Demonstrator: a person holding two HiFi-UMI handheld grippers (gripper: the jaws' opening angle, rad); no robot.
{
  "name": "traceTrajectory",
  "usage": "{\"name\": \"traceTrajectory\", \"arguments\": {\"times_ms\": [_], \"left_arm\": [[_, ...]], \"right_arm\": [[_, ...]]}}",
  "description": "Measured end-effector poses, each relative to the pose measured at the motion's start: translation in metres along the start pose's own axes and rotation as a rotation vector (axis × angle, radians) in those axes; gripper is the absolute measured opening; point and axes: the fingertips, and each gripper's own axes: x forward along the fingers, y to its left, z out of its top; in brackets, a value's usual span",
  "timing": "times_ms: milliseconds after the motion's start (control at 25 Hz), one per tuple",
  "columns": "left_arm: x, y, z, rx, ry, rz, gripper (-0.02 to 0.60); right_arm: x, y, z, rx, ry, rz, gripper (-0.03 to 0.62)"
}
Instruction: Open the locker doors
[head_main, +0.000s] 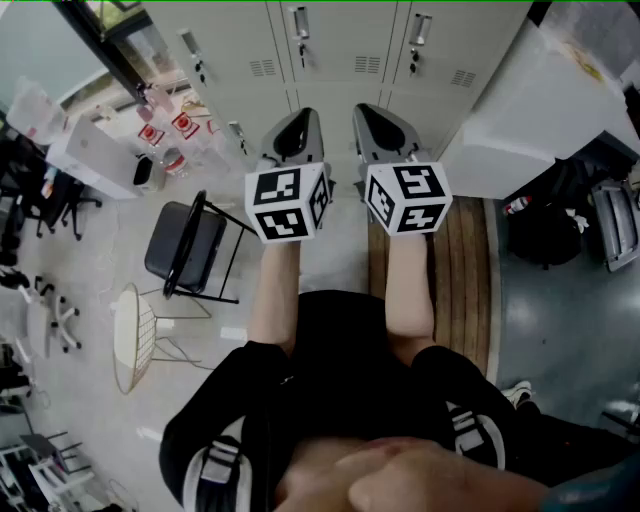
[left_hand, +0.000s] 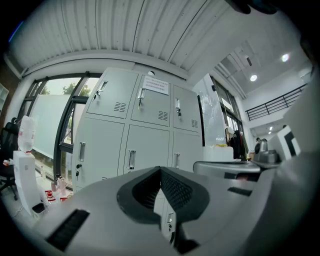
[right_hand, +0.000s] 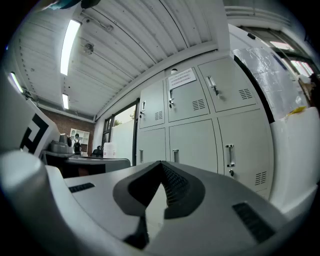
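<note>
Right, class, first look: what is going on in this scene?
A person stands facing the lockers, holding the left gripper and right gripper level, side by side, pointed at them. Both grippers are shut and empty, short of the doors. Every locker door in view is closed, so none has been opened yet.

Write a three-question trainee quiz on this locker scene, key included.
1. True or false: one of the locker doors stands open.
2. Pick one: the right gripper has its jaws A) together and empty, B) wide apart, C) clamped on a handle.
3. Fill in: the paper notice is stuck on a door in the ____ row.
Key: 1 false, every door in view is closed; 2 A; 3 upper.
</note>
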Motion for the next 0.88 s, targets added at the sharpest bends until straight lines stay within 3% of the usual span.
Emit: {"name": "traceTrajectory", "arguments": {"times_ms": [440,880], "left_arm": [[0.002,0.007,-0.001,0.006,0.006,0.009,0.011],[-0.002,0.020,-0.008,0.000,0.028,0.041,0.011]], "right_arm": [[0.009,-0.006,-0.003,0.042,-0.011,-0.032,0.017],[0.018,-0.004,-0.013,0.088,0.006,-0.008,0.017]]}}
